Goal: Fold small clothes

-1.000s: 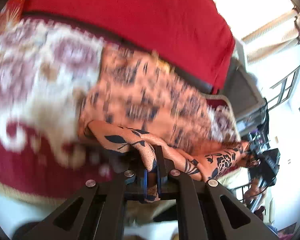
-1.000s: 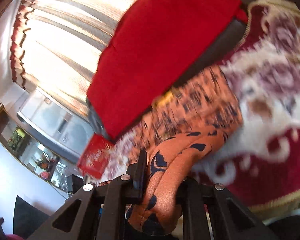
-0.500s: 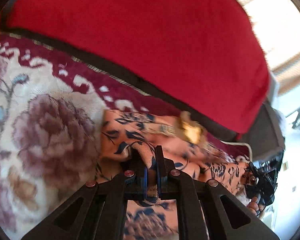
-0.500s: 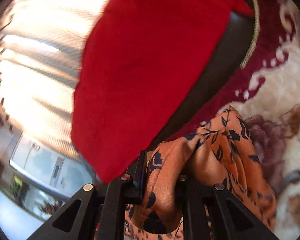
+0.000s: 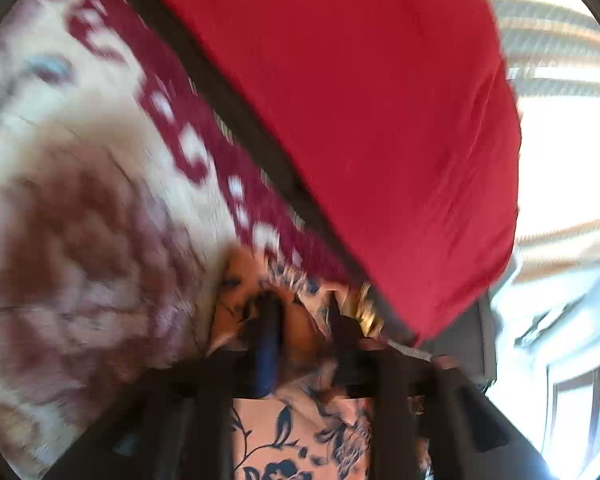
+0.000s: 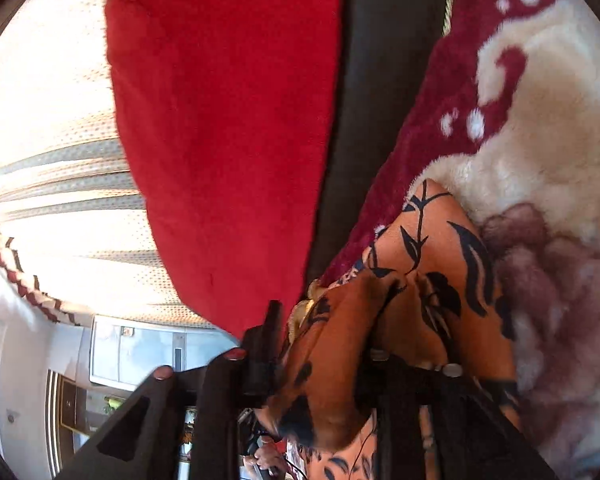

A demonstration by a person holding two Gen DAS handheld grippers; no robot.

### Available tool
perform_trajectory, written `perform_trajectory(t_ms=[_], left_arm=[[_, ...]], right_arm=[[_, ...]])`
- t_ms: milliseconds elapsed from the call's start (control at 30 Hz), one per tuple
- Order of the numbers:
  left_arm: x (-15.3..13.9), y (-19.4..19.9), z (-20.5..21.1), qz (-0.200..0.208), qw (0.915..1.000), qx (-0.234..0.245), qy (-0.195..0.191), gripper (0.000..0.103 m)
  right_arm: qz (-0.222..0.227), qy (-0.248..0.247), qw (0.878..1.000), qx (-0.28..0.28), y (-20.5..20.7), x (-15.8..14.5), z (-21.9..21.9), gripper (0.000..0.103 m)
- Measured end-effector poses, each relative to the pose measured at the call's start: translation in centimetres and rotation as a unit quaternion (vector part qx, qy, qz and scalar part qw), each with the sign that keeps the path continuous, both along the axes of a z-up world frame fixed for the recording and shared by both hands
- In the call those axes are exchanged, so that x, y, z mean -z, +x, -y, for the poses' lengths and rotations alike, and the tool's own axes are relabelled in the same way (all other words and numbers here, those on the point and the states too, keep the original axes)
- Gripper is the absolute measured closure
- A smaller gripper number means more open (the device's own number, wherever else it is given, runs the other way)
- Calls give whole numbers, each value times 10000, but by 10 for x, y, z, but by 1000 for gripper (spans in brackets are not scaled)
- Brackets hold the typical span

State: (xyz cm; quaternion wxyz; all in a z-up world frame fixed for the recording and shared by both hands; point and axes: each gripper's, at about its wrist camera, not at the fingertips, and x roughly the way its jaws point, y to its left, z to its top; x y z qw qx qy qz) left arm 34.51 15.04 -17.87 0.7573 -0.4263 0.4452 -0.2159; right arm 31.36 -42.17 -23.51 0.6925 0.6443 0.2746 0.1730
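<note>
Left wrist view, heavily motion-blurred. Work surface is a plush blanket (image 5: pixel 80 208), cream ground with mauve-brown flower shapes and a dark red border dotted white. Beyond the border runs a dark strip, then a large plain red cushion (image 5: pixel 360 120) fills the upper middle. Far right: bright window with pale pleated curtains (image 5: pixel 556 60), white wall and a door or window frame lower down. The left gripper (image 5: pixel 304 320) has its jaws opening; fingers stand apart with the orange garment (image 5: pixel 300 432), dark-blue floral print, lying between them and bunched at the tips. Blur prevents telling whether the pads press the cloth. The garment rests on the blanket close to the red border, a gold-yellow bit showing at its far edge. Right wrist view, sharper. Same blanket (image 6: pixel 540 120) on the right side, cream pile with mauve flower and dark red border; dark strip and red cushion (image 6: pixel 228 120) at centre-left. Left: sunlit curtains (image 6: pixel 60 184) with a red zigzag trim, white wall, a glazed cabinet below. The right gripper (image 6: pixel 324 340) also has jaws opening; a thick fold of the orange garment (image 6: pixel 432 264) sits between the spread fingers, against the left finger, and humps up ahead of them on the blanket beside the border.
</note>
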Motion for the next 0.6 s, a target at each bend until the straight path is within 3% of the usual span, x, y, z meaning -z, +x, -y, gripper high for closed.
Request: perform_trajectory(t_ms=[33, 67, 100, 167, 300, 367, 500, 600], left_arm=[[-7, -8, -9, 141, 9993, -309, 143, 23], [-15, -19, -18, 291, 9972, -615, 298, 20], [-21, -29, -25, 386, 9953, -791, 393, 20], [-25, -49, -30, 264, 9957, -732, 499, 20], [-18, -98, 1, -11, 9965, -43, 836, 20], [-9, -121, 16, -131, 9966, 223, 782, 20], [10, -157, 37, -468, 9964, 559, 443, 20], [28, -164, 50, -829, 9937, 624, 417, 20]], right_arm=[[46, -63, 9998, 199, -10, -6, 5, 27], [114, -130, 9984, 532, -26, -12, 12, 2], [226, -191, 9947, 987, -46, -19, 20, 0], [365, -233, 9904, 1311, -72, -30, 28, 0], [371, -753, 9913, 1019, -116, -51, 3, 1], [340, -903, 9925, 752, -133, -52, -22, 5], [99, -642, 9974, 301, -153, -31, -67, 20], [-409, -535, 9977, 83, -151, -10, -92, 24]])
